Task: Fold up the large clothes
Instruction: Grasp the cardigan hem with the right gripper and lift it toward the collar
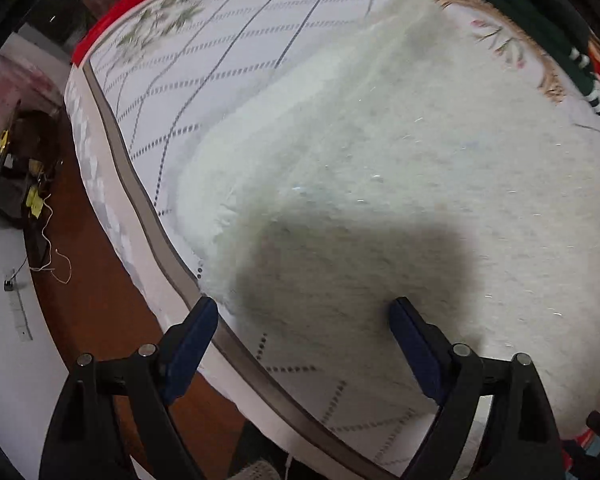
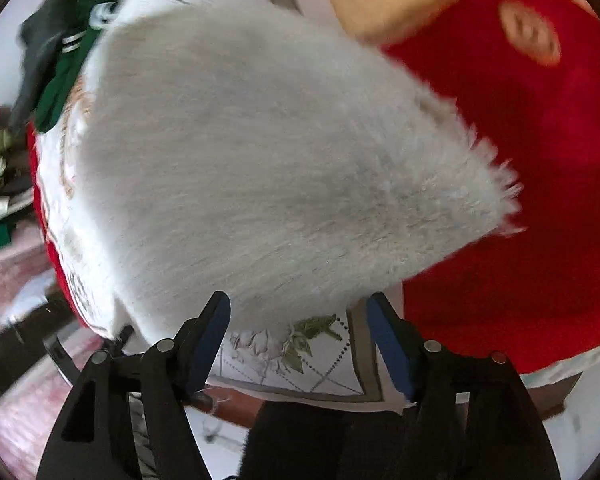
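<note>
Left wrist view, left to right.
- Floor, left edge of frame: cables and yellow tags. Not yours to touch.
- Bed: its grey-piped edge curves from upper left to bottom centre, with a white cover in a dotted diamond pattern.
- Left gripper: jaws spread wide, nothing between them. It hangs over the near corner of the garment and casts a dark shadow on the pile.
- White fluffy garment: lying flat on the bed, filling the centre and right of the frame; its near left corner sits right at the bed's edge.
- Dark green clothing: upper right, just beyond the garment.

Right wrist view, left to right.
- Green and dark clothes: heaped at upper left.
- The same garment fills the centre, its fringed edge toward the right, over a red fabric.
- Right gripper: jaws wide, holding nothing, and just short of the near hem.

Handling note, as a judgement. You appear to be about to take both near corners. Bring each jaw onto the hem itself, not the bed cover beneath. The long pile hides the true edge, so bite deep enough to catch the fabric rather than loose fibres. Lift both sides evenly and keep the fold clear of the green clothing.
</note>
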The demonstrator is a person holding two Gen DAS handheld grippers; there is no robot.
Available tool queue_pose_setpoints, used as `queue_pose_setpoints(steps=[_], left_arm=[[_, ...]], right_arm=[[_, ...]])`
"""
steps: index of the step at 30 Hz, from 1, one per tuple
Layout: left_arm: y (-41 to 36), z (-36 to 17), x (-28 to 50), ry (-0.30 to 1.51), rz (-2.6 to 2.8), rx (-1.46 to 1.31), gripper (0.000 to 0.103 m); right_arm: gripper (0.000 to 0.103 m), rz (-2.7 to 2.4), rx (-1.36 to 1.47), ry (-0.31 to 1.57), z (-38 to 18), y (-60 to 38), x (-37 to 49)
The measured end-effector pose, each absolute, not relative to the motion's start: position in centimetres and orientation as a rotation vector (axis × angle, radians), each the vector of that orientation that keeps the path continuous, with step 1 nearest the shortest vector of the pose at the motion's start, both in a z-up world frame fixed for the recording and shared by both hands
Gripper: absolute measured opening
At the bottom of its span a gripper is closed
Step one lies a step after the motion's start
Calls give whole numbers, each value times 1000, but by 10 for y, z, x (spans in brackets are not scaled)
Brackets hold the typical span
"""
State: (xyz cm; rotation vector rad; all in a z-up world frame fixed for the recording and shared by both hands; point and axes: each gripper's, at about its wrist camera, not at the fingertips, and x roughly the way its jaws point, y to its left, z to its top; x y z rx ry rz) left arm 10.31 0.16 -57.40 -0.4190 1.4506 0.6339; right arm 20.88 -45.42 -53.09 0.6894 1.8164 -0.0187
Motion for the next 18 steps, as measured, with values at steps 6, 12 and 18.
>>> queue_pose_setpoints(steps=[6,12,18], left_arm=[[31,-584,112,1396,682,-452,101],[69,-579,117,1332,766,-456,101],[73,-563,122,1339,777,-426,100]], right_arm=[[56,-34,836,1687,-573,-438,218],[47,129,795,1549,-545,-386,270],[55,122,674,1698,-545,-369,309]])
